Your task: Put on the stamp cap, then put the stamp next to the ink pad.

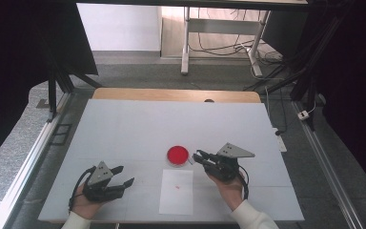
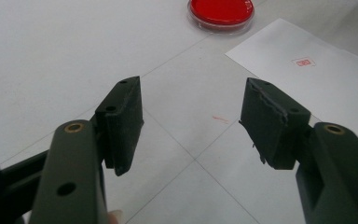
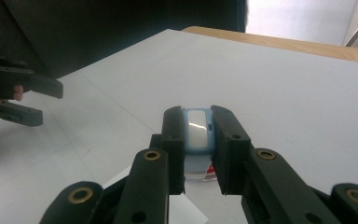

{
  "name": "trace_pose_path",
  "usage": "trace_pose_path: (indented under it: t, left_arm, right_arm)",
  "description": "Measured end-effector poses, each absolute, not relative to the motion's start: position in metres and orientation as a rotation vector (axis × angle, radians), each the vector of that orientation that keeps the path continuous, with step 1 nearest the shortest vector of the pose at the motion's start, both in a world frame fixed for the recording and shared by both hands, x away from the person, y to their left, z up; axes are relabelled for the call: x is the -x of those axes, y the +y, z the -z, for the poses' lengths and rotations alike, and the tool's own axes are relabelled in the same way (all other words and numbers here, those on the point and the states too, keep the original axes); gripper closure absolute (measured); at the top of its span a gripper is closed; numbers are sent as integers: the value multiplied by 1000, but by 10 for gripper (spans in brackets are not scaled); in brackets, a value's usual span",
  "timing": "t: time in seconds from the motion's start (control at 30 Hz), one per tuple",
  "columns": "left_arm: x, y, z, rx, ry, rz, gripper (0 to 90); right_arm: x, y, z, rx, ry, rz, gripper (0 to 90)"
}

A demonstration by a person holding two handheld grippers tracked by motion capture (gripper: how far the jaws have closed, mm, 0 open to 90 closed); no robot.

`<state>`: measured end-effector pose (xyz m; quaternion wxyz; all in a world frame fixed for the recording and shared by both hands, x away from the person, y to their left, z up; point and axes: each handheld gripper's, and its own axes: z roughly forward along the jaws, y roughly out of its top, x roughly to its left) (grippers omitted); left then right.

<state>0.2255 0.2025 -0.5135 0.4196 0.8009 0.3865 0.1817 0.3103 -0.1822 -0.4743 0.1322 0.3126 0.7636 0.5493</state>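
1. Right gripper view: the right gripper is clamped on a little blue stamp.
2. High view puts it just beside the red ink pad, above the paper.
3. Left gripper sits spread, nothing in it.

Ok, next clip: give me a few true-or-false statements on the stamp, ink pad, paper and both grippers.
1. The right gripper is shut on a small blue-and-white stamp. True.
2. The left gripper holds the sheet of paper. False: its jaws are open and empty.
3. The red ink pad lies beyond the paper's far edge. True.
4. The paper is blank. False: it bears a small red mark.
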Motion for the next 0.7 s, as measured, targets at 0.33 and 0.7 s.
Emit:
trace_pose_path:
  t: [0.33,0.7]
  left_arm:
    - [-228,201,516,-2020,983,-466,337]
    - [-229,200,517,-2027,994,-462,309]
  right_arm:
    - [-318,-186,471,-903,2216,-1518,752]
    - [-339,-179,474,-880,2283,-1373,751]
